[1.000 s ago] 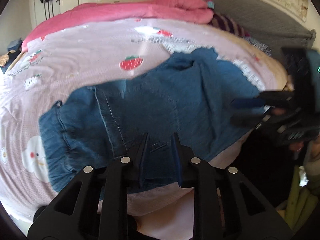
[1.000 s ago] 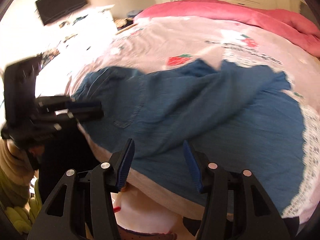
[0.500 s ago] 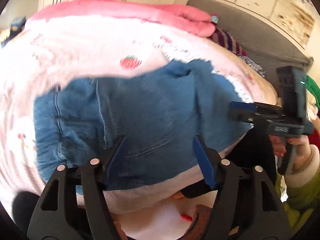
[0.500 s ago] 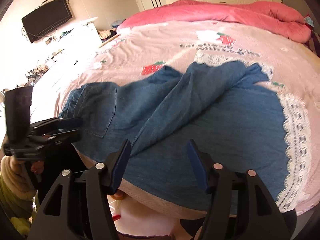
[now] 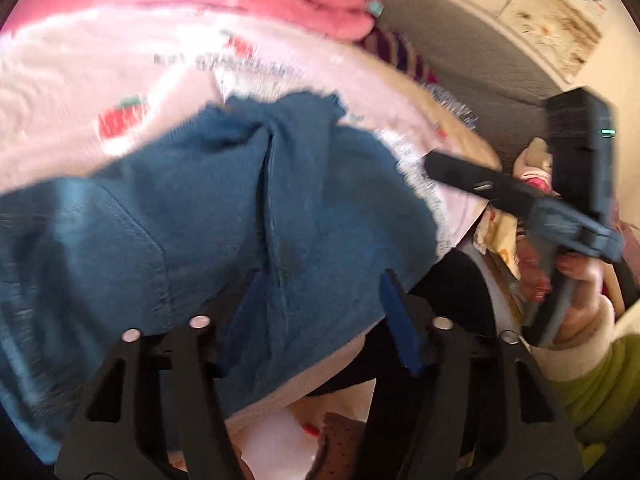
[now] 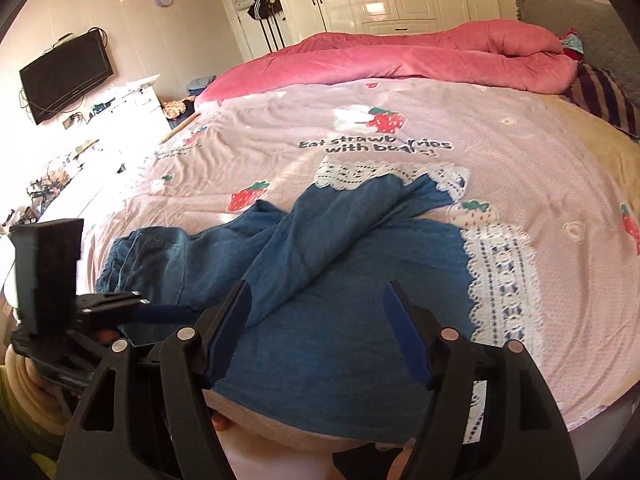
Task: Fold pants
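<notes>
Blue denim pants (image 6: 340,280) lie rumpled on the pink strawberry bedspread (image 6: 400,120), one leg folded across the other, waistband to the left. In the blurred left wrist view the pants (image 5: 200,220) fill the middle. My left gripper (image 5: 320,288) is open and empty, just above the pants' near edge; it also shows in the right wrist view (image 6: 132,312) at the left. My right gripper (image 6: 316,300) is open and empty over the pants' near edge; it also shows at the right of the left wrist view (image 5: 440,168).
A rolled pink duvet (image 6: 400,56) lies along the far side of the bed. A grey headboard (image 6: 580,16) and striped pillow (image 6: 604,96) are at the right. A wall TV (image 6: 64,76) and cluttered white furniture (image 6: 120,112) stand at the left.
My left gripper opened, let go of the pants and swung right. My right gripper drew back and up from the pants, staying open.
</notes>
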Motion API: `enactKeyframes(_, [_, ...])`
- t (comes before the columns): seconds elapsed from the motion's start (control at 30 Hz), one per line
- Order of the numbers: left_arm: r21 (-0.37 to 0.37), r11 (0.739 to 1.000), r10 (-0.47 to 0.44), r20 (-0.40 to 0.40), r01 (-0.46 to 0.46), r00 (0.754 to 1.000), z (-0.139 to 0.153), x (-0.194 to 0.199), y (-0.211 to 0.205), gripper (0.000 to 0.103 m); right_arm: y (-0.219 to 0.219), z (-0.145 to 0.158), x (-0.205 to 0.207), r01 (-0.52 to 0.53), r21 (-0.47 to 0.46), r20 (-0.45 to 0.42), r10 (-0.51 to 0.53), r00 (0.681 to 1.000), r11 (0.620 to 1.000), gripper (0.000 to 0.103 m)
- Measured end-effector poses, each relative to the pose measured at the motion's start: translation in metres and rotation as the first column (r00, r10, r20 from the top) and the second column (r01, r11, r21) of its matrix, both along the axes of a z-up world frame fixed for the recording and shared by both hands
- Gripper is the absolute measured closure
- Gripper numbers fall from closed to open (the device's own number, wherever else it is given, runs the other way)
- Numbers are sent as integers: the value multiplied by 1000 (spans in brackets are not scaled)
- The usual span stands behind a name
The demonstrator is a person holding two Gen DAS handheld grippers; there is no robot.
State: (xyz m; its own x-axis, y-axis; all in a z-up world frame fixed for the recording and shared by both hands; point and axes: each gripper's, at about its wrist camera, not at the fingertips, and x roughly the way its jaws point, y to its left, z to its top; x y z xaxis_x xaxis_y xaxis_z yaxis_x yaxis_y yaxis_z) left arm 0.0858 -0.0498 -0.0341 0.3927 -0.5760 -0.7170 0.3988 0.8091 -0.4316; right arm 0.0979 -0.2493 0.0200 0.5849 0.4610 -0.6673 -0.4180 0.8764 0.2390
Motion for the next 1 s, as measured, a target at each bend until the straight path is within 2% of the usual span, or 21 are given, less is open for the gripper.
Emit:
enactKeyframes(0.13, [29, 999, 41, -10, -41, 999, -8, 20, -7, 69, 5, 6, 11, -16, -35, 17, 16, 1000, 999, 35])
enactKeyframes(0.3, [-61, 997, 38, -7, -39, 999, -10, 40, -13, 89, 33, 7, 47, -66, -114, 10, 67, 998, 991, 34])
enactKeyframes(0.43, [-159, 987, -12, 21, 16, 1000, -14, 40, -16, 90, 68, 6, 92, -97, -201, -18, 95, 995, 975, 34])
enactKeyframes(0.63, [-167, 983, -62, 71, 73, 996, -15, 33, -25, 90, 127, -9, 160, -138, -343, -72, 120, 990, 929, 35])
enactKeyframes(0.73, [-139, 986, -75, 116, 91, 990, -11, 28, -31, 90, 148, -28, 194, -146, -425, -117, 106, 988, 893, 35])
enactKeyframes(0.83, [-131, 987, -80, 124, 96, 989, -10, 28, -34, 90, 163, -52, 219, -163, -498, -169, 89, 982, 852, 37])
enactKeyframes(0.87, [-137, 986, -78, 118, 94, 990, -11, 29, -35, 90, 167, -59, 224, -172, -523, -184, 87, 979, 835, 39])
enactKeyframes(0.9, [-145, 985, -75, 107, 90, 991, -13, 31, -34, 90, 170, -67, 229, -185, -549, -202, 86, 976, 815, 54])
enactKeyframes(0.93, [-152, 985, -72, 98, 87, 993, -14, 32, -32, 90, 171, -72, 233, -193, -560, -213, 85, 973, 806, 63])
enactKeyframes(0.97, [-153, 985, -70, 97, 84, 993, -14, 32, -32, 90, 171, -73, 233, -198, -557, -216, 90, 972, 807, 75])
enactKeyframes(1.0, [-148, 986, -66, 97, 79, 993, -15, 33, -32, 90, 169, -70, 234, -209, -527, -222, 104, 969, 823, 93])
